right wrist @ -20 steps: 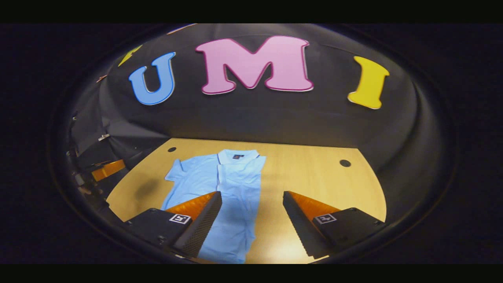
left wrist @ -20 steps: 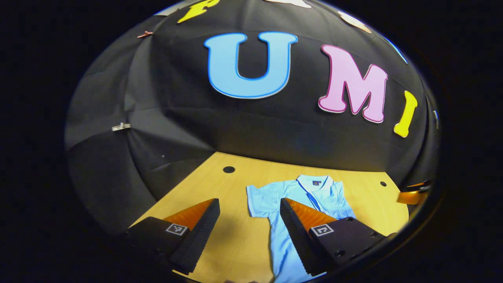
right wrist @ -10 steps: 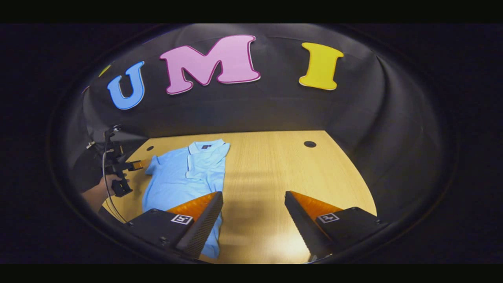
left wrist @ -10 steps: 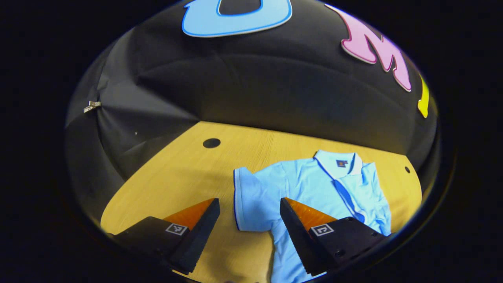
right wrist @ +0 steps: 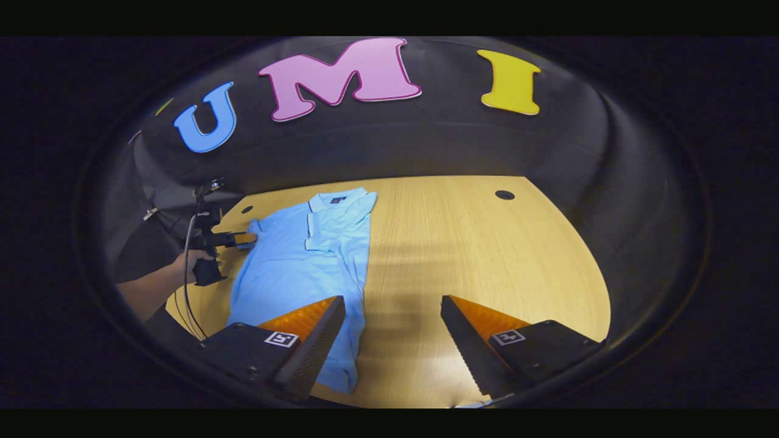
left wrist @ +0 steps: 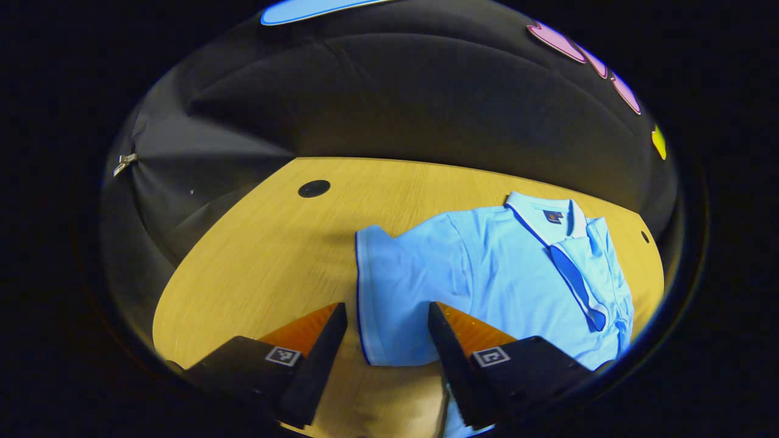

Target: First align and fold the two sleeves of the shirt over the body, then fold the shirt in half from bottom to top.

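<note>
— Two fingers of the left gripper (left wrist: 386, 316) spreading wide, straddling the sleeve (left wrist: 389, 298) of the shirt (left wrist: 505, 274), lying flat on the table (left wrist: 261, 255)?

— Right. And right gripper (right wrist: 392, 310) gaping too, hovering beside the shirt's (right wrist: 304, 261) hem.

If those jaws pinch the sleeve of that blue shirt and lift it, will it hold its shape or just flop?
Probably flop: the shirt lies thin and flat on the table, with soft creases. The sleeve should drape from the left gripper and fold over easily. It looks light, so the body may drag along slightly.
</note>
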`<action>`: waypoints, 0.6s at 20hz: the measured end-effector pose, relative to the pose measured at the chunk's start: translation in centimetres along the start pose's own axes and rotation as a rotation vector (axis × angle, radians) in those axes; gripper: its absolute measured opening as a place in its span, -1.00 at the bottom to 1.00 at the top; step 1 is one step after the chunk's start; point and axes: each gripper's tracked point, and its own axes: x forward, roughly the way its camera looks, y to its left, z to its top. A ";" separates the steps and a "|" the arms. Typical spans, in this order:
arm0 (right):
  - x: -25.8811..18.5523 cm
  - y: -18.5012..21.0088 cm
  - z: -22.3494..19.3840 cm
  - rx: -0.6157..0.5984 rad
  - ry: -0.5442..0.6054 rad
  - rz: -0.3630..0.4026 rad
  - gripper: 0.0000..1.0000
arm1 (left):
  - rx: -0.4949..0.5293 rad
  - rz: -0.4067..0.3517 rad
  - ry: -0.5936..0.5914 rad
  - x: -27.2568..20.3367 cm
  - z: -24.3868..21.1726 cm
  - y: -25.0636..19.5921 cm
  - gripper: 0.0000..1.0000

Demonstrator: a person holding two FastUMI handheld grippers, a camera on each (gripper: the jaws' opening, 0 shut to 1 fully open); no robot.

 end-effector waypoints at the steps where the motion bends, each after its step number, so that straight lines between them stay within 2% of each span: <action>1: 0.2 0.2 0.1 0.004 0.003 0.005 0.97 | 0.005 -0.005 0.000 0.2 -0.1 -0.2 0.60; 2: 0.4 0.3 0.1 0.004 0.003 0.011 0.84 | 0.004 -0.010 -0.001 0.2 0.1 -0.3 0.42; 3: 0.6 0.3 0.3 0.006 0.000 0.014 0.97 | 0.001 -0.018 -0.003 0.3 0.2 -0.3 0.11; 5: 0.5 0.0 0.4 0.018 -0.002 0.018 0.97 | 0.012 -0.026 -0.001 0.1 0.1 -0.6 -0.35; 6: 0.6 -0.1 0.5 0.026 -0.004 0.014 0.97 | 0.010 -0.036 -0.005 0.2 0.2 -0.8 -0.36; 7: 0.7 -0.5 0.6 0.032 -0.007 0.008 0.97 | 0.004 -0.026 -0.008 0.3 0.4 -0.8 -0.61; 8: 0.9 -1.2 0.7 0.036 -0.010 0.002 0.97 | 0.000 -0.021 -0.011 0.3 0.6 -0.8 -0.63; 9: 1.1 -1.8 0.8 0.039 -0.014 -0.006 0.97 | -0.004 -0.012 -0.003 0.3 0.6 -1.1 -0.81; 12: 0.6 -3.2 0.8 0.044 -0.022 -0.026 0.97 | 0.021 -0.011 -0.004 0.2 1.1 -1.9 -0.87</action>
